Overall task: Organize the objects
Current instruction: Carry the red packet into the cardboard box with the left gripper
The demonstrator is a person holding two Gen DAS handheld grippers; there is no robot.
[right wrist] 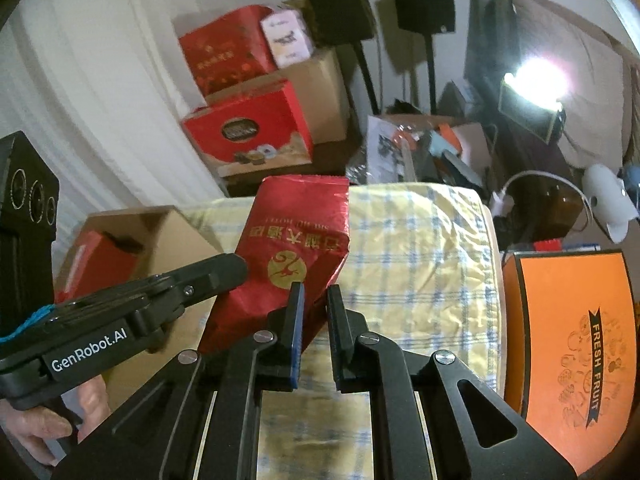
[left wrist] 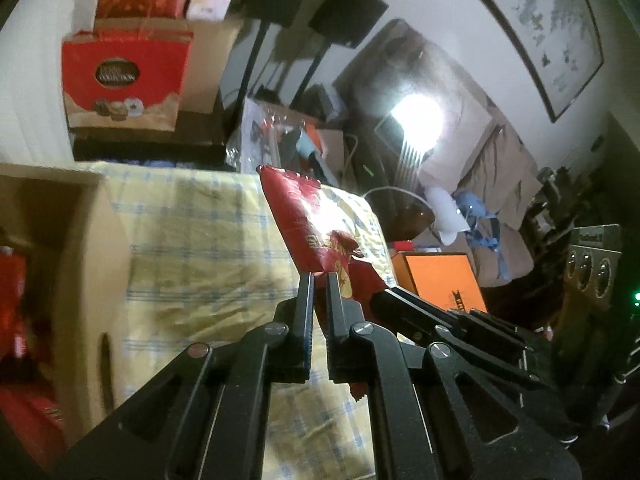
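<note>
Above the yellow checked cloth (right wrist: 420, 240) we clamp both grippers, left (left wrist: 319, 276) and right (right wrist: 316, 286), on the shiny red foil packet (right wrist: 296, 240); open cardboard box (right wrist: 176, 232) at nine o'clock awaits.

Covered with a yellow cloth (right wrist: 416, 264) checked in blue and white, rumpled, its far edge rounded over the desk (right wrist: 490, 224). At the left, directly on that cloth, an open cardboard box (left wrist: 96, 240) with red packs inside. Just beside the right edge, an orange box (right wrist: 568, 344) printed "FRESH FRUIT"; whether on the desk or apart, not clear. Beyond the far edge, a dark low shelf (left wrist: 148, 146) bearing stacked red and brown boxes.
</note>
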